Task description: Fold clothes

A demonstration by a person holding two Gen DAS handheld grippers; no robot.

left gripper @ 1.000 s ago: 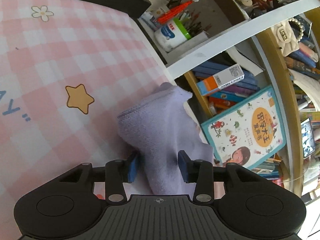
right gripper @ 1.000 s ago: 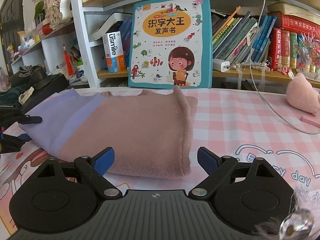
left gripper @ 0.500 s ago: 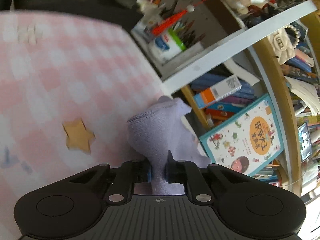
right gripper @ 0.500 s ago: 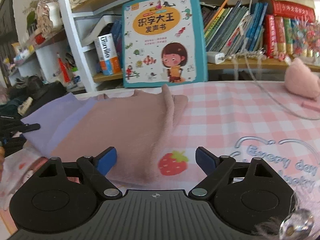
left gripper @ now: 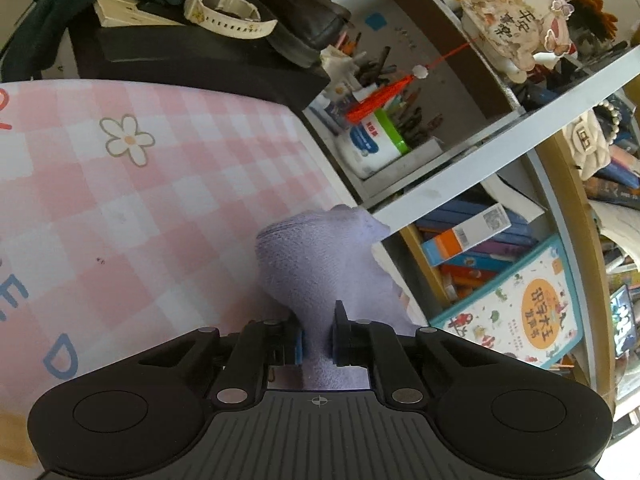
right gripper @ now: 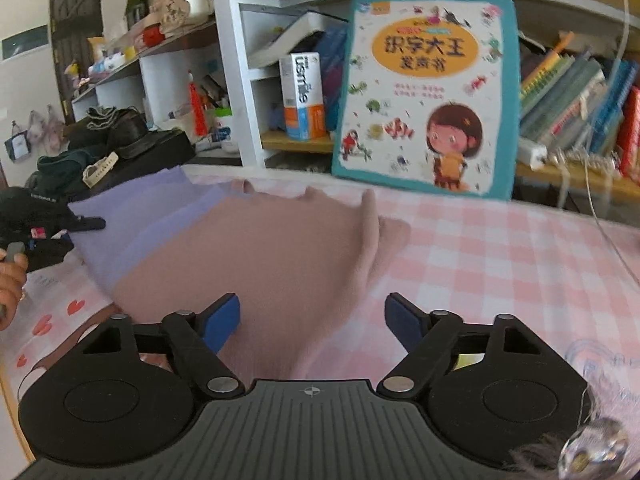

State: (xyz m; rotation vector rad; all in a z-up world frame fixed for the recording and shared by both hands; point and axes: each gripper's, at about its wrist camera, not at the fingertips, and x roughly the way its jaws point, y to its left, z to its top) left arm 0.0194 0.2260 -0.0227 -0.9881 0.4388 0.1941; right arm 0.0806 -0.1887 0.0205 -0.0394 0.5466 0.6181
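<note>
- Left wrist view: the left gripper (left gripper: 316, 346) has its fingers (left gripper: 298, 344) pinched nearly together on a bunched lilac fold of the garment (left gripper: 320, 272), which rises from the pink checked bench (left gripper: 120, 200) near its far edge.
- Behind that edge stand a shelf (left gripper: 480, 168), a picture book (left gripper: 516, 308) and a pen pot (left gripper: 376, 144); a dark shoe (left gripper: 296, 20) and a white watch (left gripper: 224, 16) lie at the far corner.
- Right wrist view: the right gripper (right gripper: 314, 320) has its fingers (right gripper: 222, 318) spread wide with nothing between them, held low over the near edge of the garment (right gripper: 272, 256).
- The garment lies flat on the bench (right gripper: 500, 264), pink-brown with a lilac part toward the left edge, where the left gripper (right gripper: 52, 232) grips it.
- The picture book (right gripper: 428, 96) leans against the shelf (right gripper: 232, 60) behind the bench's far edge.
</note>
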